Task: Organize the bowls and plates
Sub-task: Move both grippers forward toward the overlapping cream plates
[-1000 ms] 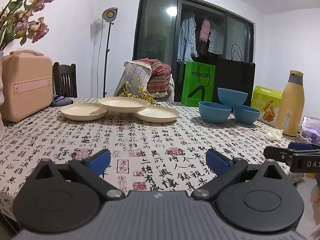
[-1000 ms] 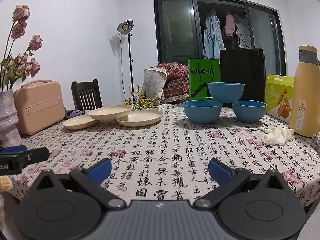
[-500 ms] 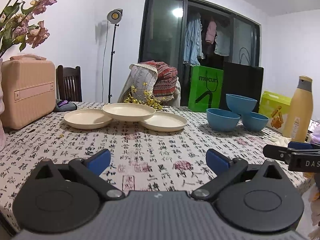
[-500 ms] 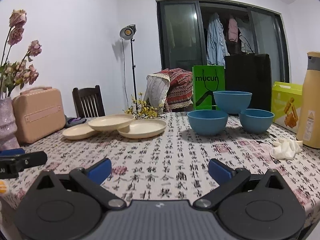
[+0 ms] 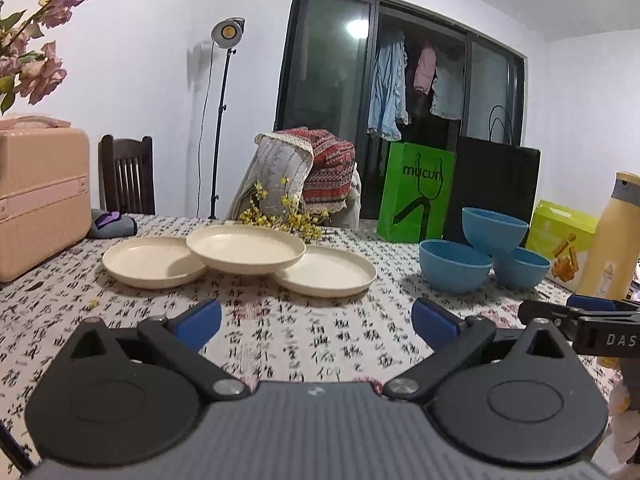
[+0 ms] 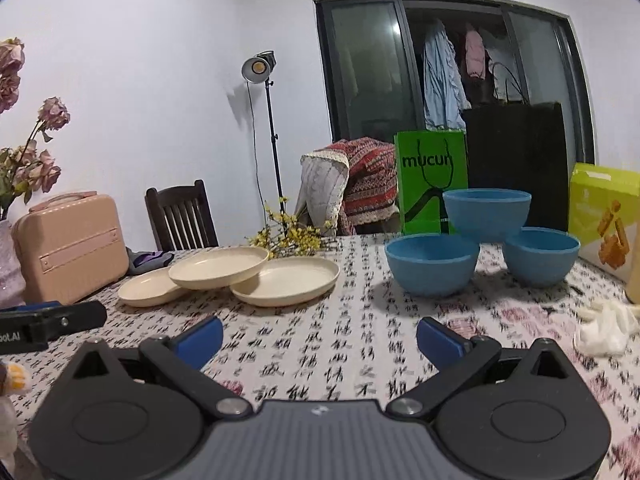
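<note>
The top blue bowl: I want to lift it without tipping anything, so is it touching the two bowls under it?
Touching. In the right wrist view the top blue bowl sits on the rims of the left bowl and right bowl, with no gap visible.

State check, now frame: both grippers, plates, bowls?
left gripper: open, empty, above the tablecloth
right gripper: open, empty
top plate: upright, resting across two others
side plates: flat on table
top bowl: upright, perched on two
lower bowls: upright on table
</note>
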{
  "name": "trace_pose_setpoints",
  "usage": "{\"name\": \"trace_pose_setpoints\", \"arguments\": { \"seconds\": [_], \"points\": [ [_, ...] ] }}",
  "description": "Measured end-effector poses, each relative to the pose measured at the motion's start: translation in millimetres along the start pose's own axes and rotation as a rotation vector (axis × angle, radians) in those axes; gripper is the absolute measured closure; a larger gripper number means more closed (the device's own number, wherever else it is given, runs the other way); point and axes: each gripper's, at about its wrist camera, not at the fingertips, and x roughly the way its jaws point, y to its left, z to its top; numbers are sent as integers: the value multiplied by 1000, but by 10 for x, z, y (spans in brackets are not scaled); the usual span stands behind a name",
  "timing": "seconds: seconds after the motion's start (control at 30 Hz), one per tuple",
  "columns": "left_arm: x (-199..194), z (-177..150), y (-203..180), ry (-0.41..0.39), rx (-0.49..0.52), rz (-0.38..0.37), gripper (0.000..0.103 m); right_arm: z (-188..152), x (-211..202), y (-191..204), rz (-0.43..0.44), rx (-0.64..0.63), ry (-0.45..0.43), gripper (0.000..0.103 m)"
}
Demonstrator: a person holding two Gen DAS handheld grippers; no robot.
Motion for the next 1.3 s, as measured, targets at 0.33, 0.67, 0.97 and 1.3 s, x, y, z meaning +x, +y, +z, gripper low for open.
{"name": "trace_pose_setpoints", "arguments": {
  "seconds": [0.33, 0.67, 0.97, 1.3],
  "points": [
    [62, 96, 159, 16, 7, -25, 0, 104, 101, 110, -30, 25, -40, 0],
    [178, 292, 399, -25, -15, 26, 0, 282, 275, 312, 2, -6, -44, 0],
    [327, 489, 523, -37, -18, 46, 0, 485, 551, 435, 9, -42, -38, 0],
    [543, 625, 682, -21, -34, 70, 0, 629, 1019, 489, 0, -28, 15, 0]
  ]
}}
